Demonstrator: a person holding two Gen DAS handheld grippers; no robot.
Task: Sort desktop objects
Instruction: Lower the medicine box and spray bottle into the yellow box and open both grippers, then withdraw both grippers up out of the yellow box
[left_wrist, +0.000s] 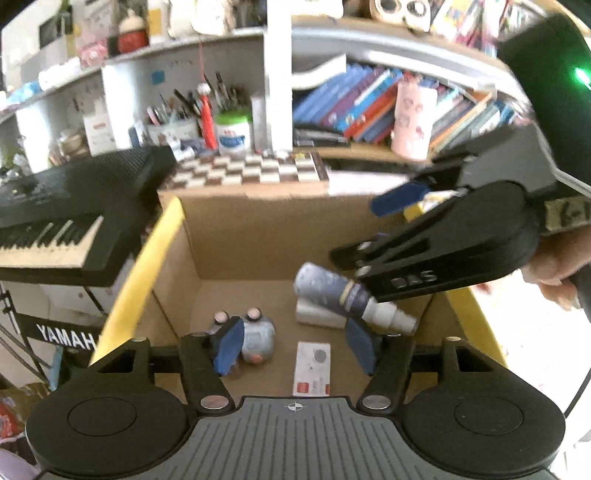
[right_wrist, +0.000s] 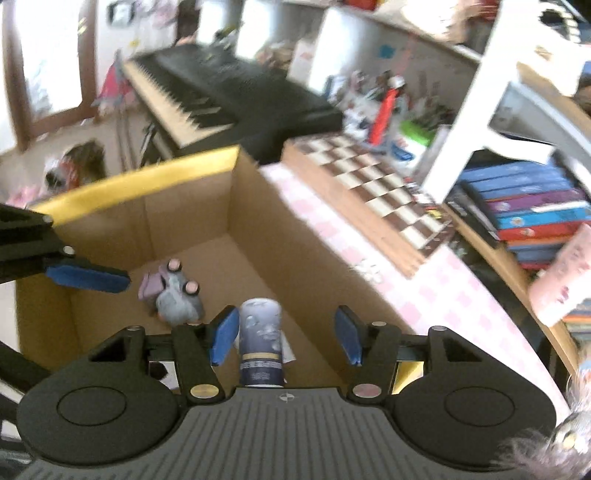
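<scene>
Inside the open cardboard box (left_wrist: 236, 236), four things lie on its floor: one dark blue bottle (left_wrist: 332, 291) with a white stepped cap, lying tilted on one white block (left_wrist: 317, 314) toward the right; one grey plush toy (left_wrist: 258, 334) with two pink-tipped ears at the near left; and one small white card (left_wrist: 312, 367) with red marks, flat and nearest the camera. From the right wrist the same bottle (right_wrist: 260, 339) and plush toy (right_wrist: 175, 295) show on the box (right_wrist: 184, 206) floor. The left hand-held gripper (left_wrist: 295, 347) hangs over the box with its two blue pads apart and nothing between them, released. The right hand-held gripper (right_wrist: 284, 336) is likewise released, jaws apart above the bottle without pressing it. The box rim carries yellow tape (left_wrist: 140, 280). Beyond the box lie one chessboard (left_wrist: 251, 170), one black keyboard (left_wrist: 74, 206) to the left, and one shelf of books (left_wrist: 369, 107) far right.
</scene>
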